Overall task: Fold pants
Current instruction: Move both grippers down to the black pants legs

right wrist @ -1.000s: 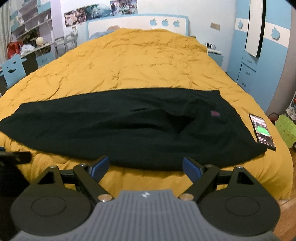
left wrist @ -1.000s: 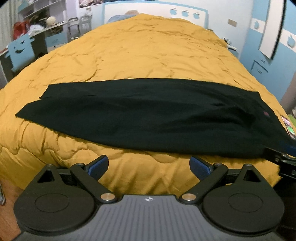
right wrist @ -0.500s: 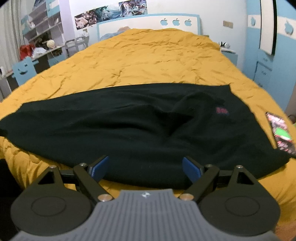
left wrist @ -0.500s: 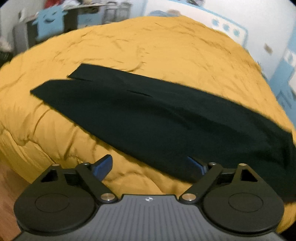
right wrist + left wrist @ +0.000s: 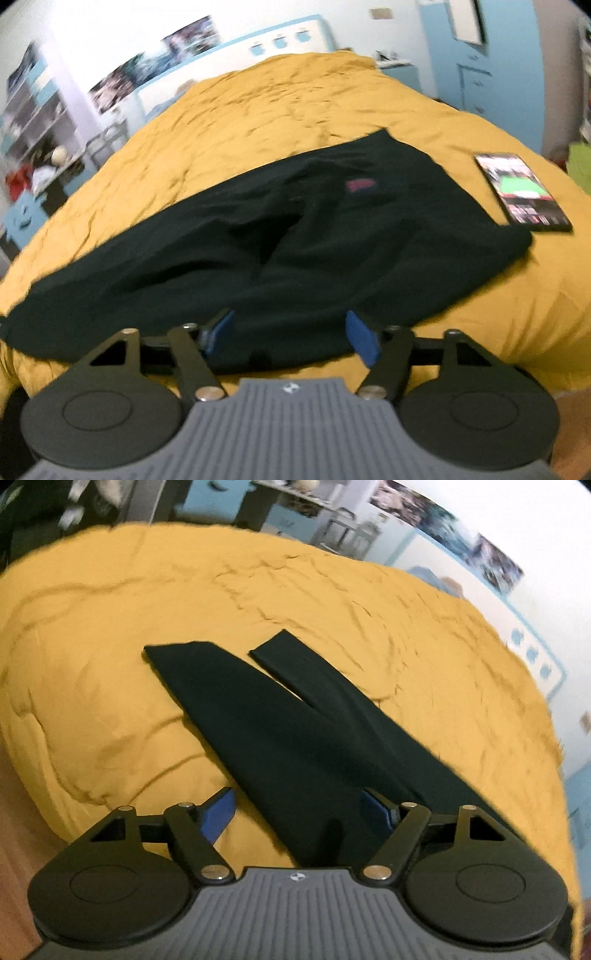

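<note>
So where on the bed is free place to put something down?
Bare duvet lies beyond the pants, toward the headboard. The near edge is crowded: pants, both open grippers, and the phone touching the waist end.

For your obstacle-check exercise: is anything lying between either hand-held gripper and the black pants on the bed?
Nothing visible. The left hand-held gripper and right hand-held gripper both sit open at the pants. A phone lies beside the waist end, not between.

No text reads clearly (the pants' [image 5: 258, 236] red patch [image 5: 361, 184] is blurred).
</note>
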